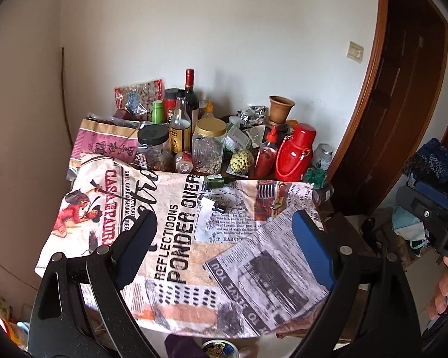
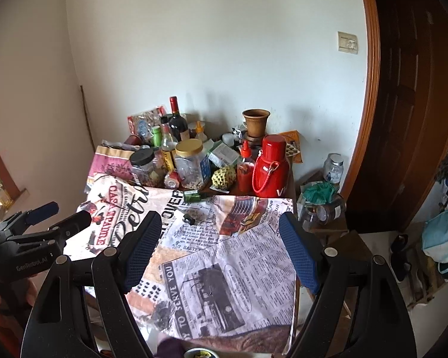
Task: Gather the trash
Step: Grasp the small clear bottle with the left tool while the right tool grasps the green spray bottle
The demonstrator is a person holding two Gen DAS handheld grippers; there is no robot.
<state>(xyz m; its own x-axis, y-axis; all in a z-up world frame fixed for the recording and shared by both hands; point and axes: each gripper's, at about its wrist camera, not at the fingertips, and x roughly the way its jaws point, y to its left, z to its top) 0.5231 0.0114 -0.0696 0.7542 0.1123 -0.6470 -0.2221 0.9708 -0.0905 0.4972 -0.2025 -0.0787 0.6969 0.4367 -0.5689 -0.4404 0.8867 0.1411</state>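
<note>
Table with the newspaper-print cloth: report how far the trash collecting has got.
Nothing looks collected yet. The left gripper and right gripper are both open and empty above the cloth. Still lying there: a small green bottle and a small white and black item. The jars behind look untouched.

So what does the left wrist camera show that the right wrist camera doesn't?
Only the left wrist view shows the left tool from behind its own open fingers, with the right tool at its right edge. Only the right wrist view shows the right tool that way, the left tool at its left edge, and the yellow card against the wall. Both show the newspaper-print cloth, red flask, gold-lidded jar and small green bottle.
</note>
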